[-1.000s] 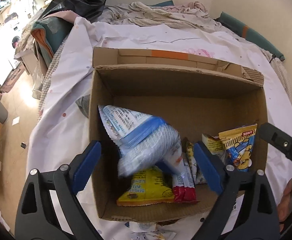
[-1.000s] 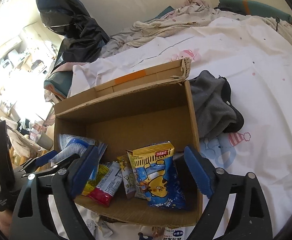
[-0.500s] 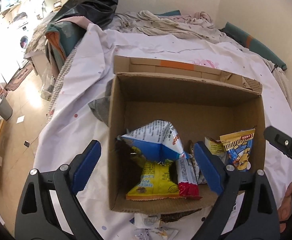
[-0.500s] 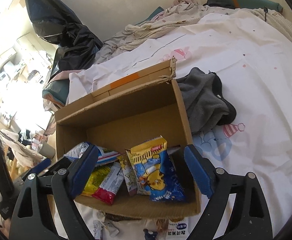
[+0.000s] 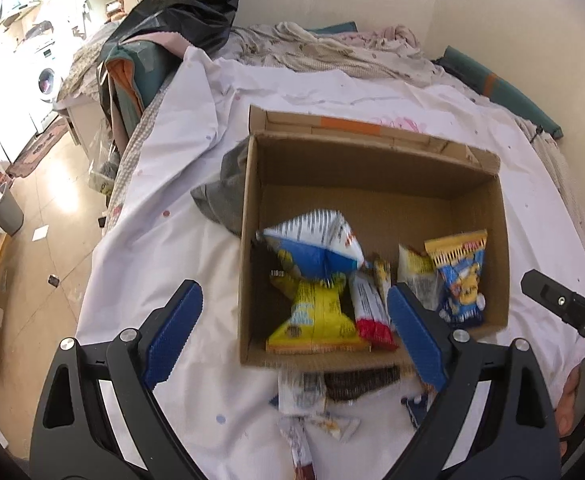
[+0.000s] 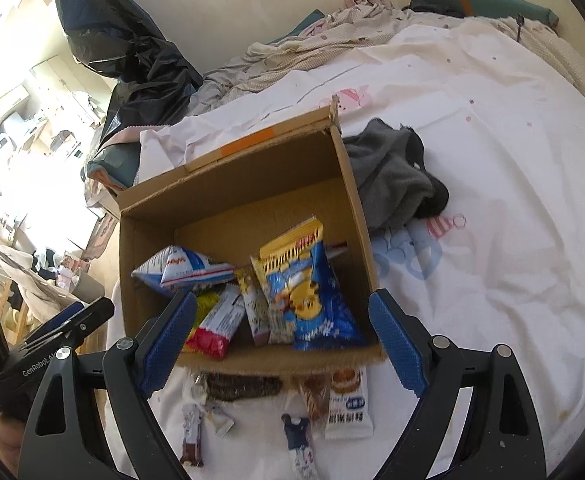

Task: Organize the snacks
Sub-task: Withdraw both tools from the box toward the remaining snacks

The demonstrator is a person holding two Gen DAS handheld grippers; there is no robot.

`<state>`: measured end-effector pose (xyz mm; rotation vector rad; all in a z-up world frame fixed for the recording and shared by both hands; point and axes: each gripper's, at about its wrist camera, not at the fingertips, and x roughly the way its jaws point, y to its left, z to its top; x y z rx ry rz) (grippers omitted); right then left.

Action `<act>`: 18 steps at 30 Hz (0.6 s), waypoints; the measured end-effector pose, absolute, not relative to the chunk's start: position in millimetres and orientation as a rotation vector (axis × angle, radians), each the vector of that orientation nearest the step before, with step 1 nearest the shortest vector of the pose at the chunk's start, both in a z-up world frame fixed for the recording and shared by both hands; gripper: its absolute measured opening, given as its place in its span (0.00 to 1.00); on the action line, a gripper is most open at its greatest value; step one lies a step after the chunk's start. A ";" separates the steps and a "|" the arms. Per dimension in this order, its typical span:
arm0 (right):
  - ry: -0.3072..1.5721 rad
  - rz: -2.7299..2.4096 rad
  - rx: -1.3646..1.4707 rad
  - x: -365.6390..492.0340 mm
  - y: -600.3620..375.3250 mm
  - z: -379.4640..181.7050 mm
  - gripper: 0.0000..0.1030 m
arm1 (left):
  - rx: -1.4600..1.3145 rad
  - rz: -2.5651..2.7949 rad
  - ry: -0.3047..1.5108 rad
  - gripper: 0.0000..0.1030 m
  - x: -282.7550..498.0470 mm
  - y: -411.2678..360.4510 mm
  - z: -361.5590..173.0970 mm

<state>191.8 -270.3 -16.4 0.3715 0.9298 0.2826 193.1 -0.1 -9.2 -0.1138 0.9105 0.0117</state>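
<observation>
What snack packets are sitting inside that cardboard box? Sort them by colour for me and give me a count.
White-and-blue pouch: 1
Yellow packet: 1
Red-and-white bar: 1
Blue-and-yellow cartoon bag: 1
Pale narrow packets: 2
Total: 6 in the cardboard box

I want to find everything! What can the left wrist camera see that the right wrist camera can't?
Only the left wrist view shows the floor beside the bed, a grey bin and a washing machine.

Only the right wrist view shows a white snack packet whole, in front of the box, and the full grey cloth beside it.

Both show the cardboard box holding the blue-and-white bag, yellow packet and red-ended bar, and both grippers wide open, holding nothing.
</observation>
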 end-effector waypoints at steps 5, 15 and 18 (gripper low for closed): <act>0.962 0.292 0.414 175.2 -271.7 -20.8 0.88 | -0.112 0.000 0.955 0.89 172.8 0.1 -12.4; 1.065 0.290 0.471 145.5 -271.0 -42.1 0.88 | -0.170 0.034 1.017 0.89 144.1 11.5 -24.8; 1.114 0.278 0.468 142.0 -270.3 -52.1 0.88 | -0.180 0.028 1.059 0.89 144.5 15.8 -29.9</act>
